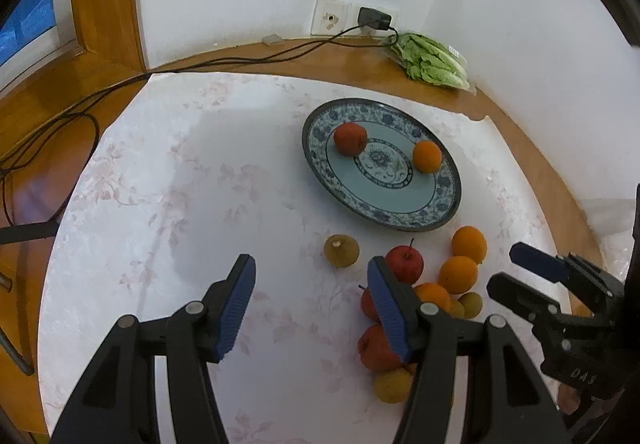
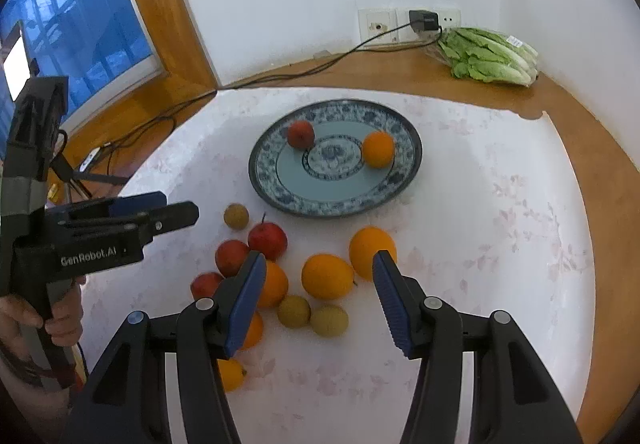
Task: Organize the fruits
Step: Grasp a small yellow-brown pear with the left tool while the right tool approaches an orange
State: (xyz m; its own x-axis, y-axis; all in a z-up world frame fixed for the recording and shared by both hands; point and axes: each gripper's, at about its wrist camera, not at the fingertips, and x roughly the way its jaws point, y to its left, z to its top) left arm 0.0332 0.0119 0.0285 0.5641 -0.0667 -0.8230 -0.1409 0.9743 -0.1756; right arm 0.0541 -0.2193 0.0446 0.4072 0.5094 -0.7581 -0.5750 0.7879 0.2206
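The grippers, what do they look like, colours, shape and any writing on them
Both are matte black plastic. The left gripper and right gripper each have two angled fingers hinged on silver pins and faced with ribbed blue pads. Seen from the right wrist, the left one's body reads "GenRobot.AI" in pale letters above a grey pistol-style handle. No cables or sleeves show.
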